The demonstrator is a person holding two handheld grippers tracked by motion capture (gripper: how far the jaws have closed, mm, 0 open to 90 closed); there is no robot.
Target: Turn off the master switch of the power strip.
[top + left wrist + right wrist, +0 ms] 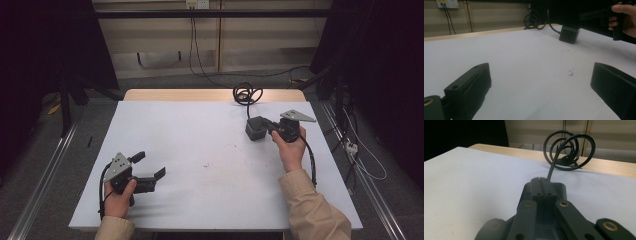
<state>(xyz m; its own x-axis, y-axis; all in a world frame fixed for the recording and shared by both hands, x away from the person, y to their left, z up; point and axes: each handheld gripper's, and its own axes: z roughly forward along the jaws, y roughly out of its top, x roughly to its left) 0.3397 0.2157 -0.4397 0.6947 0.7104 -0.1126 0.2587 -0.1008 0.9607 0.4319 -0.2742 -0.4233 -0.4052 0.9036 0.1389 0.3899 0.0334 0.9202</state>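
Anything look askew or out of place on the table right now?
Mostly tidy. The power adapter sits near the right gripper, whose jaws are shut. Its cable lies in a loose tangle of loops at the far table edge. A few small dark specks mark the white cover.

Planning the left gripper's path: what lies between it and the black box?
Only bare white table, apart from a tiny speck, lies between the open left gripper and the box, as the high view shows.
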